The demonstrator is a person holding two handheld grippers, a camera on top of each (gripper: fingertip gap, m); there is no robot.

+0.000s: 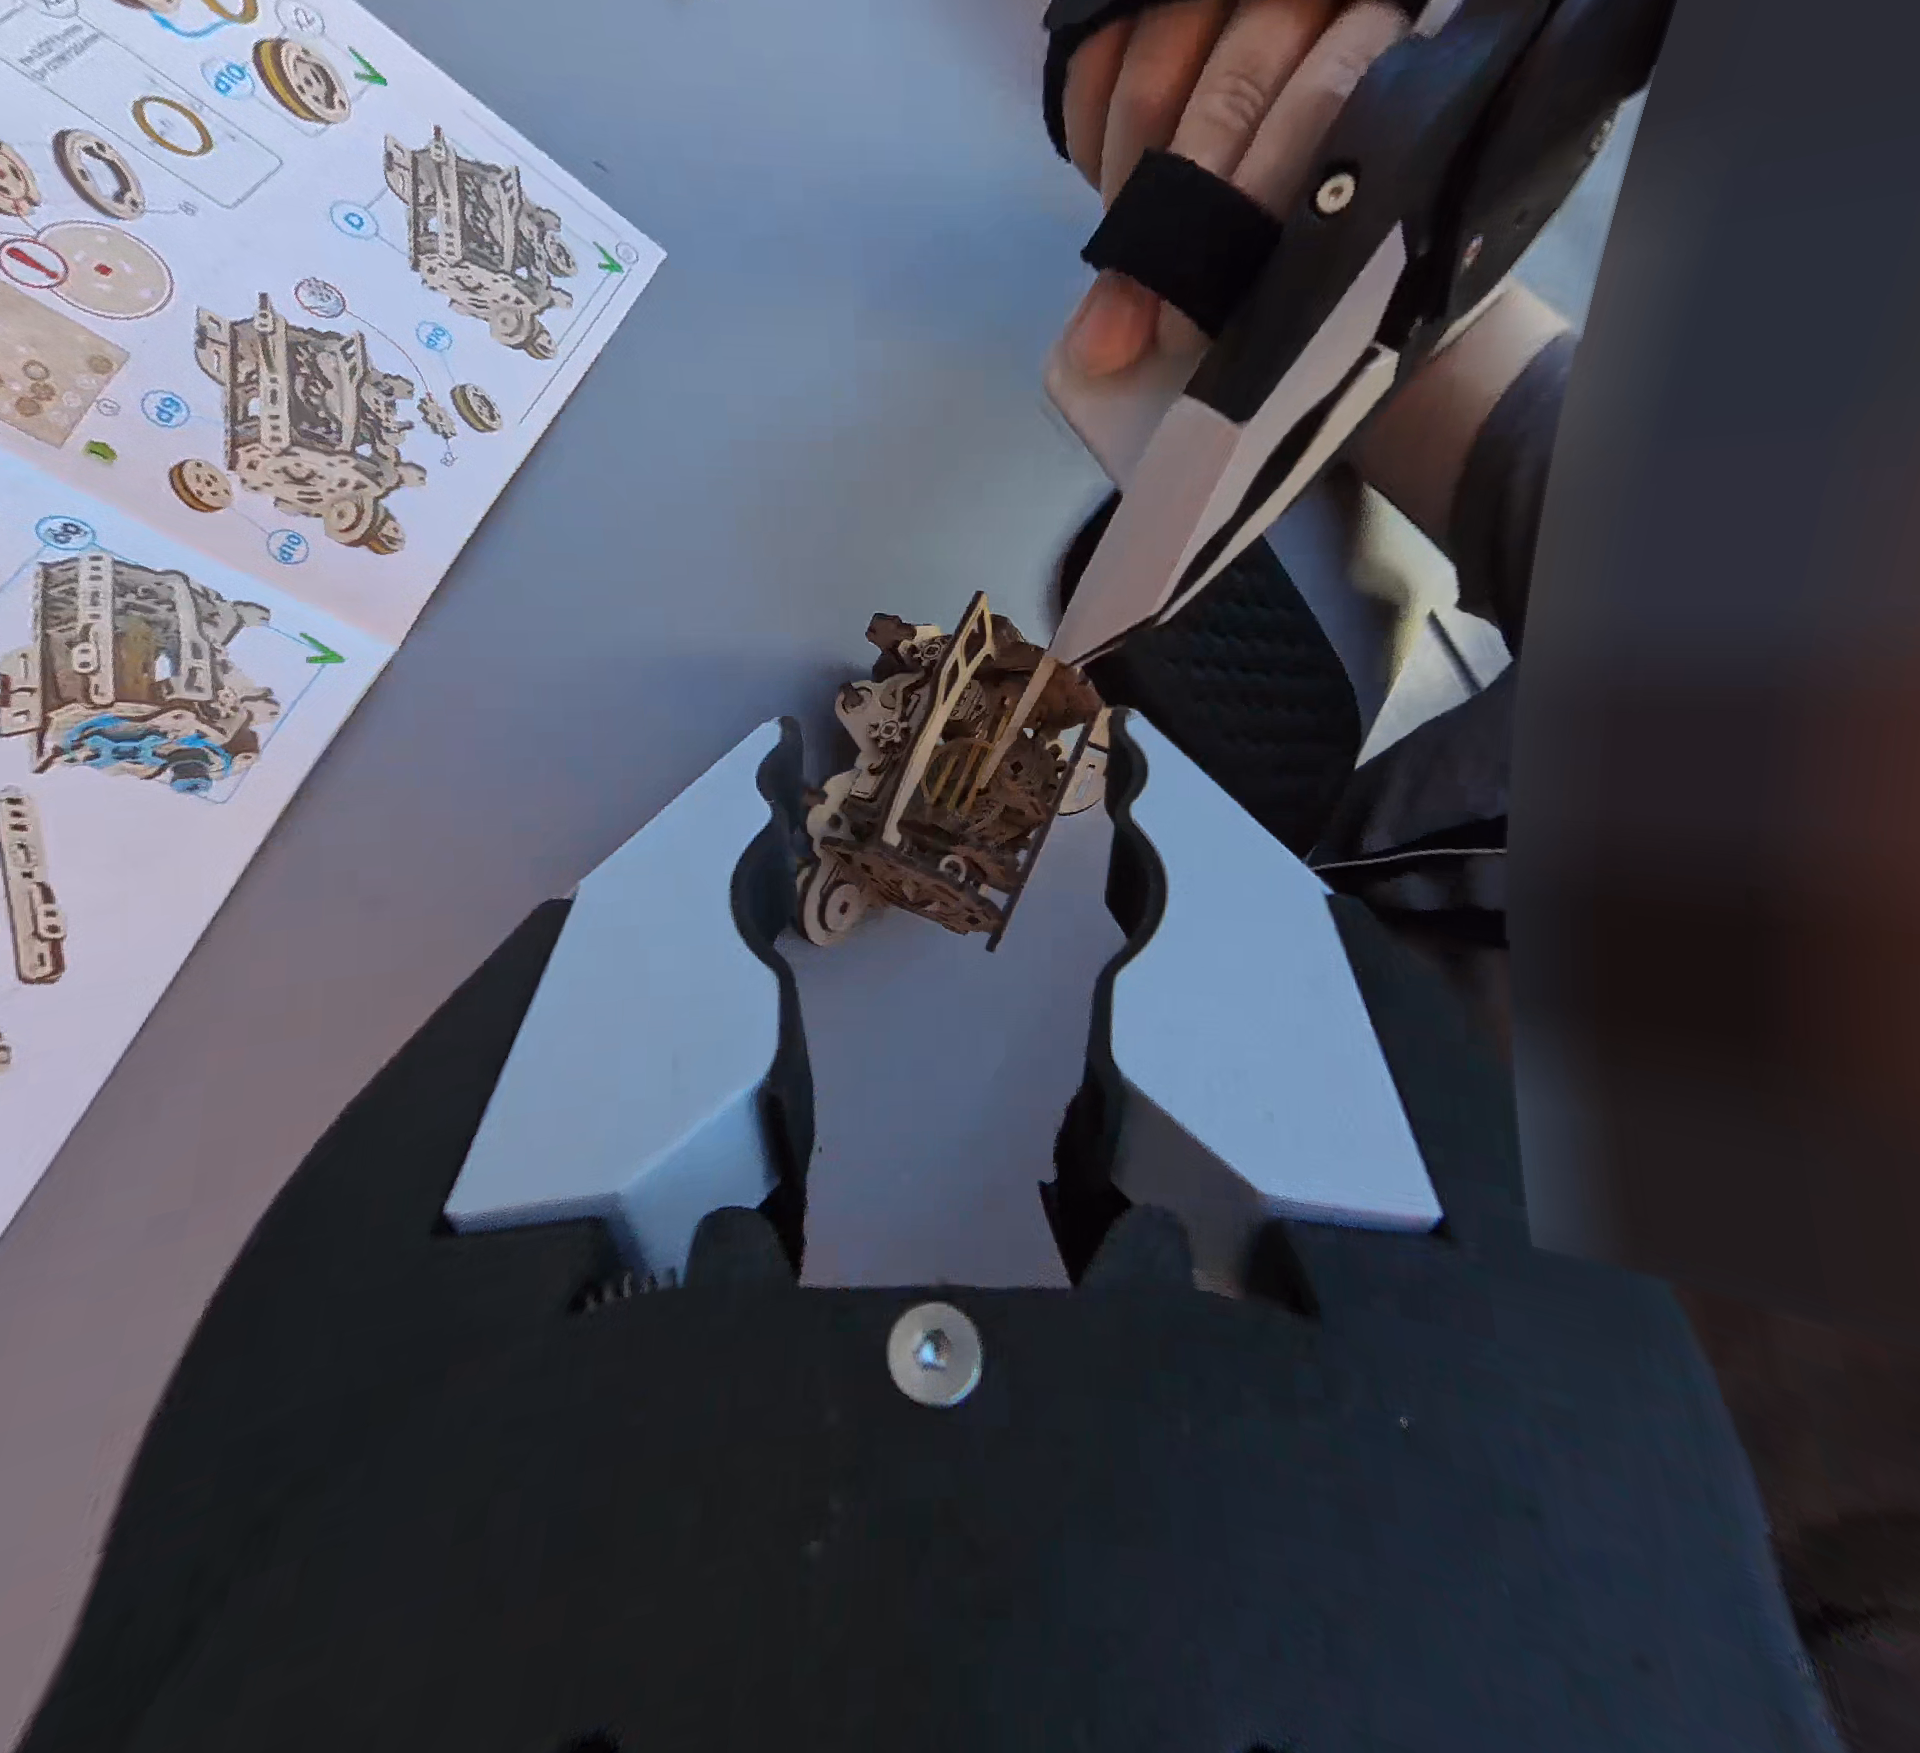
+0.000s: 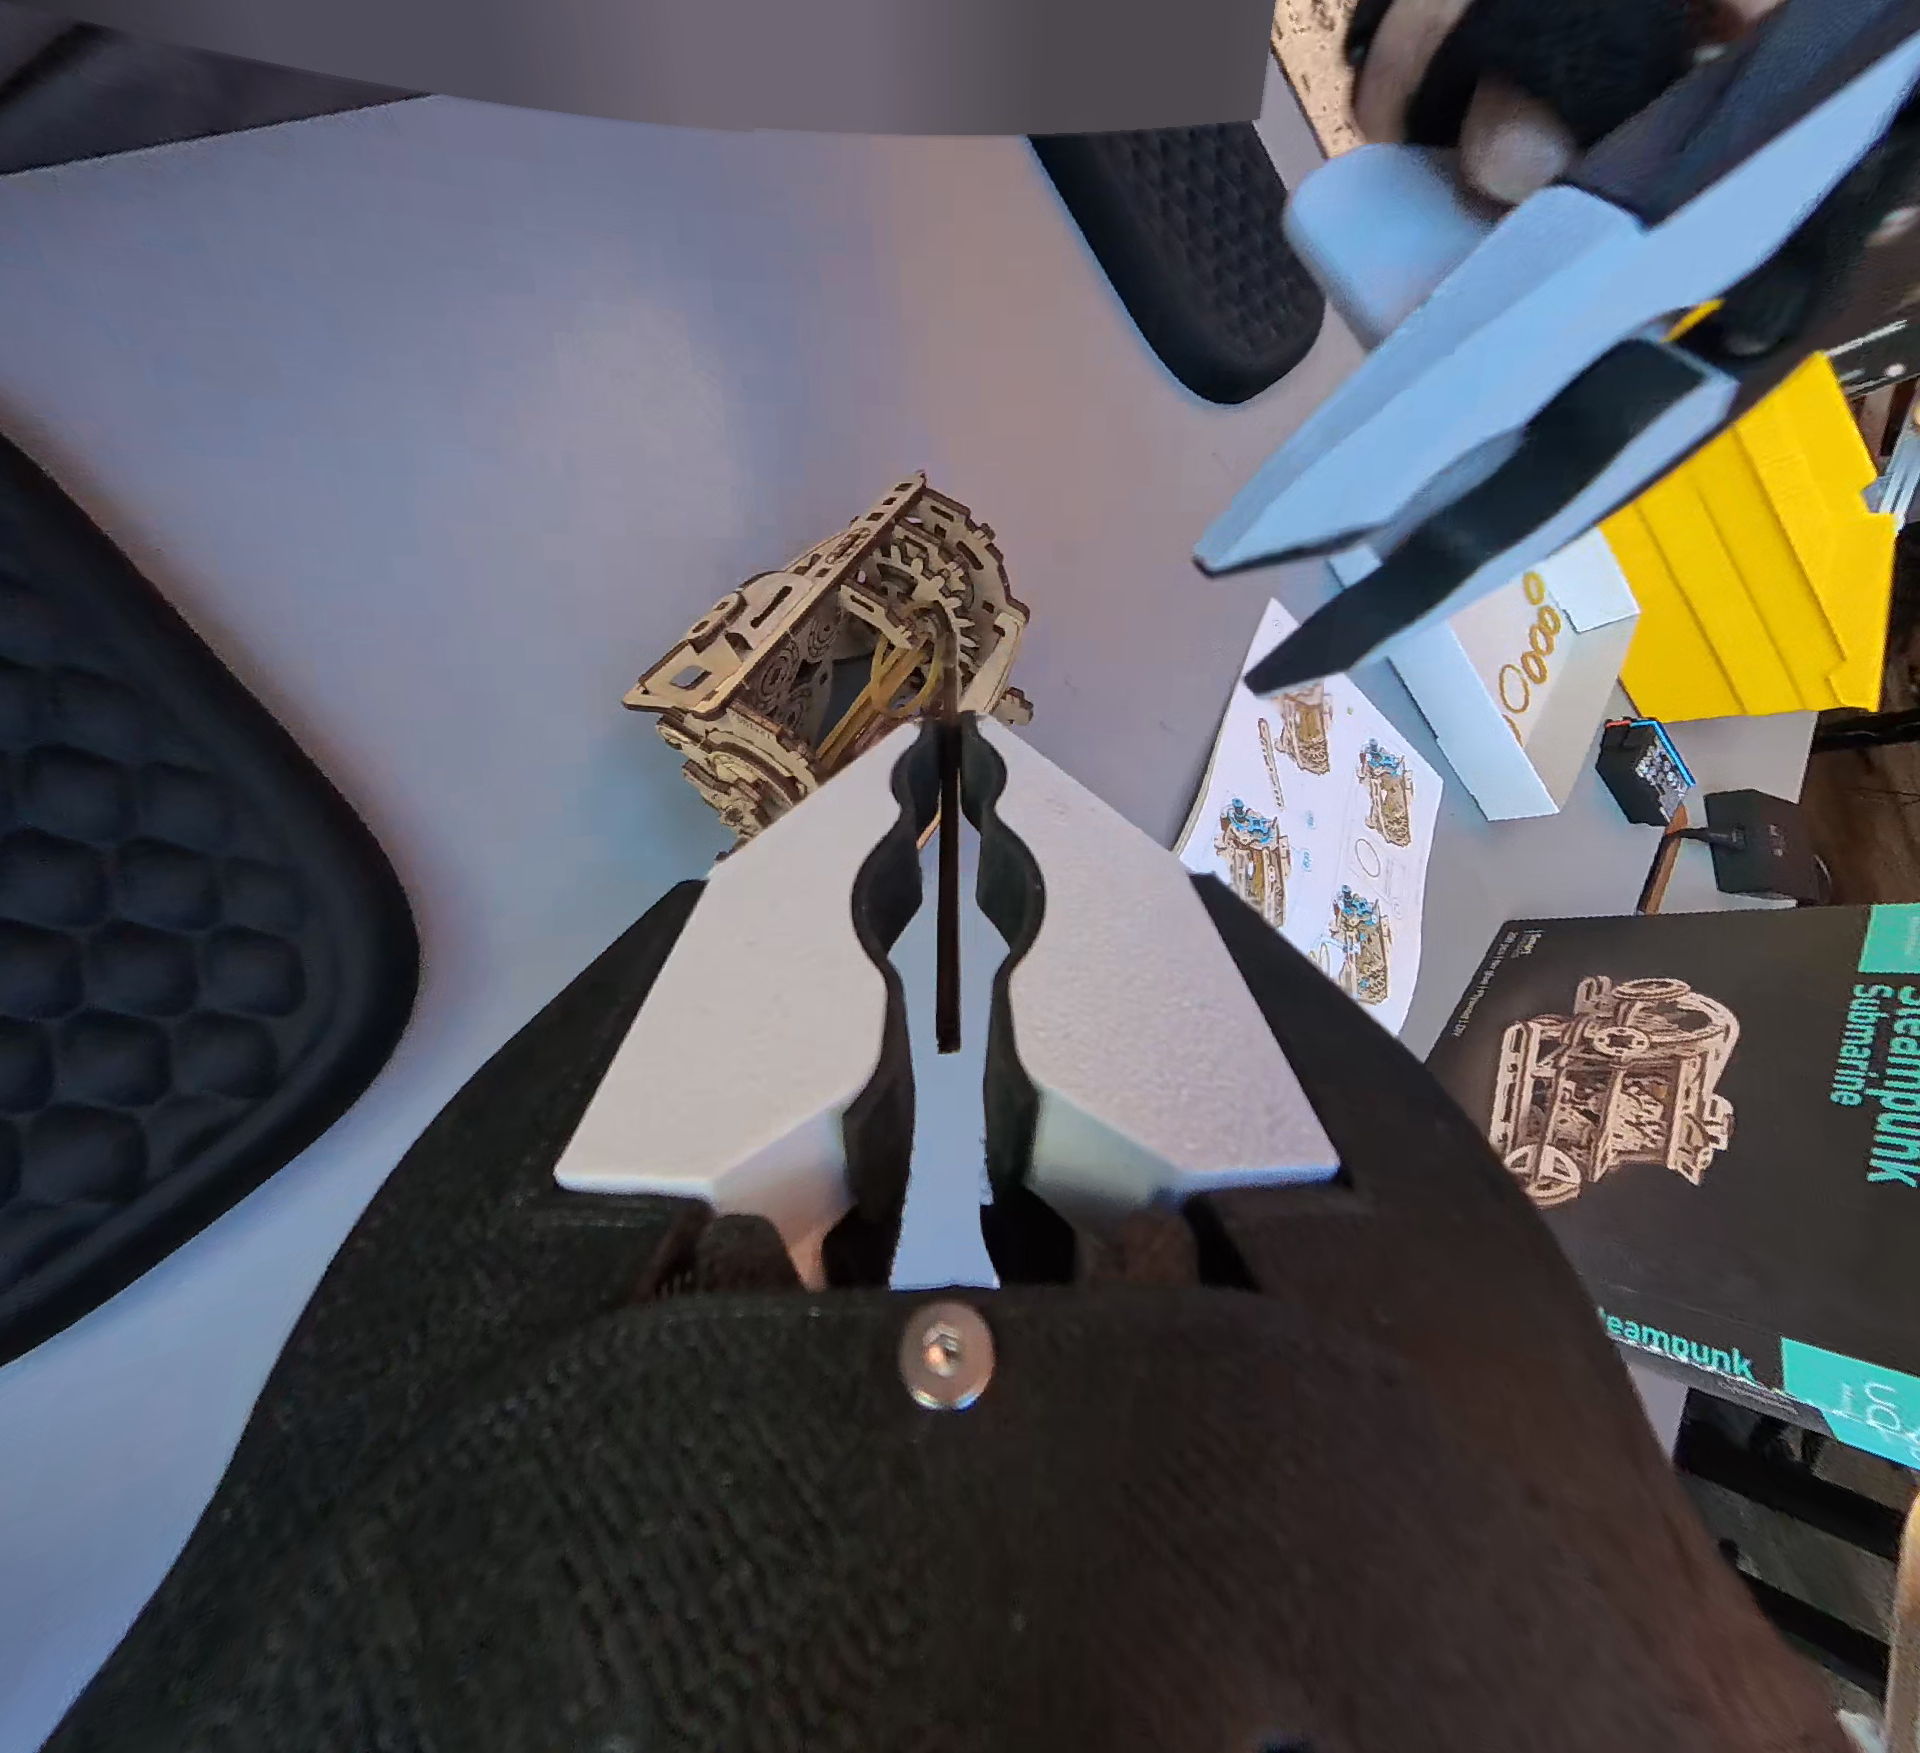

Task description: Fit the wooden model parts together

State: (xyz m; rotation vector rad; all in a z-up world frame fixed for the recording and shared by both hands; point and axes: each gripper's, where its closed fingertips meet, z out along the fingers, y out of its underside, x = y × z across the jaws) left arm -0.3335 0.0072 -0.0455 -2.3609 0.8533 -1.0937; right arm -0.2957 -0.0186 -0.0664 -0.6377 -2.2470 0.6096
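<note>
Wooden model (image 1: 940, 799) sits tilted on the grey table (image 1: 831, 249), between my left gripper's (image 1: 951, 768) wide-open fingers; whether either pad presses it I cannot tell. My right gripper (image 2: 948, 737) is clamped on a thin dark wooden stick (image 2: 948, 924), its tip at the model's gears and rubber band (image 2: 883, 685). Instruction sheet (image 1: 260, 301) lies left, kit box (image 2: 1714, 1132) right

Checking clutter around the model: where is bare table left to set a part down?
Bare grey table lies between the instruction sheet and the right gripper, and beyond the wooden model toward the black mat. Crowded: beside the sheet, where the white box, yellow bin and black kit box stand.
</note>
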